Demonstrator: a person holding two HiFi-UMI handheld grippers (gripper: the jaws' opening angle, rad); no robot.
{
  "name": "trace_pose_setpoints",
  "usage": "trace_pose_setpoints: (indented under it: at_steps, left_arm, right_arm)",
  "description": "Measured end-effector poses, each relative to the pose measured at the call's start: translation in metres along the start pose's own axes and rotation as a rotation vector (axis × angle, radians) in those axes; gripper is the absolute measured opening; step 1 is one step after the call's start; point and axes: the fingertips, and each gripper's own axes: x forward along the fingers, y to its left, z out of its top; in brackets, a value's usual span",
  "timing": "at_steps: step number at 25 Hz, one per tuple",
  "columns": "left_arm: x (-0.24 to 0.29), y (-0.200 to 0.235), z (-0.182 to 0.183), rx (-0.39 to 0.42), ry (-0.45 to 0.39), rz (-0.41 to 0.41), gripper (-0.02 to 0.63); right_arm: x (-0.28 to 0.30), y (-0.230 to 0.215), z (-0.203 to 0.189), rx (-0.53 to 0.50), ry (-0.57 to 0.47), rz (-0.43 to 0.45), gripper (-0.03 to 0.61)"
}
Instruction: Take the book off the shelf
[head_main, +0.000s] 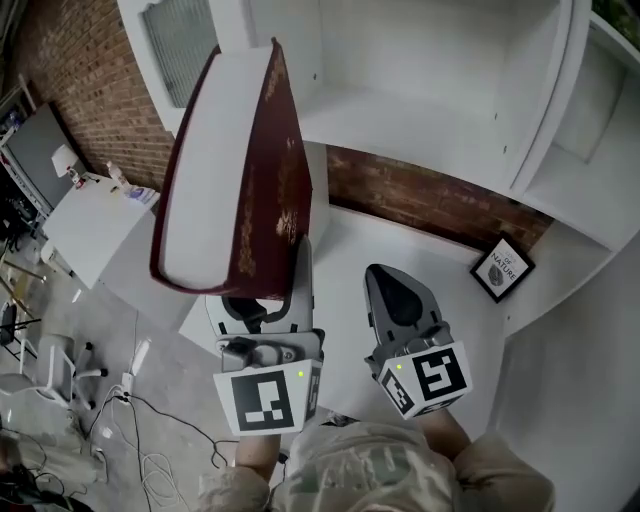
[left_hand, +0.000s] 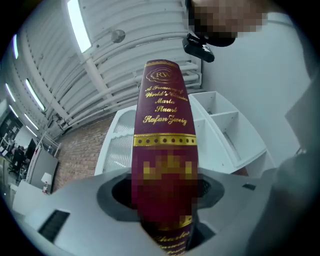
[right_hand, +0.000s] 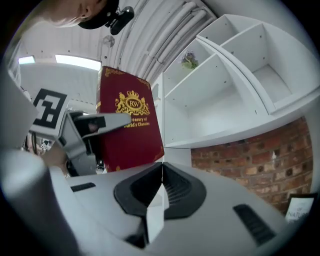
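Clamped between the 2 jaws of the left gripper (head_main: 262, 300) (left_hand: 165, 200), set partway apart and pressing on either side of the spine: the dark red book (head_main: 265, 170) (left_hand: 165, 115) (right_hand: 127, 125), gold lettering toward that gripper's camera. Held upright in the air, clear of the white shelf unit (head_main: 420, 90) (right_hand: 225, 85), out in front of it and to its left, above the edge of the white counter (head_main: 350, 240). White page block turned left, gold-crested cover turned toward the right gripper (head_main: 400, 290) (right_hand: 161, 185). Jaws there pressed together on nothing, beside the book's lower end but apart from it. Below the shelf, a brick wall (head_main: 420, 195); beside it on the counter, a small black framed sign (head_main: 502, 268) (right_hand: 299, 207).
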Motion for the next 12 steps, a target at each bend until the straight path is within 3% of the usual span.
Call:
trace_pose_setpoints:
  at_steps: [5,9,12]
  left_arm:
    - [-0.033,-0.001,-0.060,-0.044,0.019,0.002,0.256]
    - [-0.046,-0.004,-0.101,-0.049,0.139,0.024,0.256]
    - [-0.052,-0.003,-0.113,-0.040,0.169,0.036,0.255]
  right_arm:
    - [-0.002,0.011,-0.003,-0.065,-0.007,0.013,0.015]
    - [-0.003,0.015,-0.015,-0.082,0.013,0.025,0.014]
    - [-0.004,0.016,-0.024,-0.082,0.034,0.027,0.014]
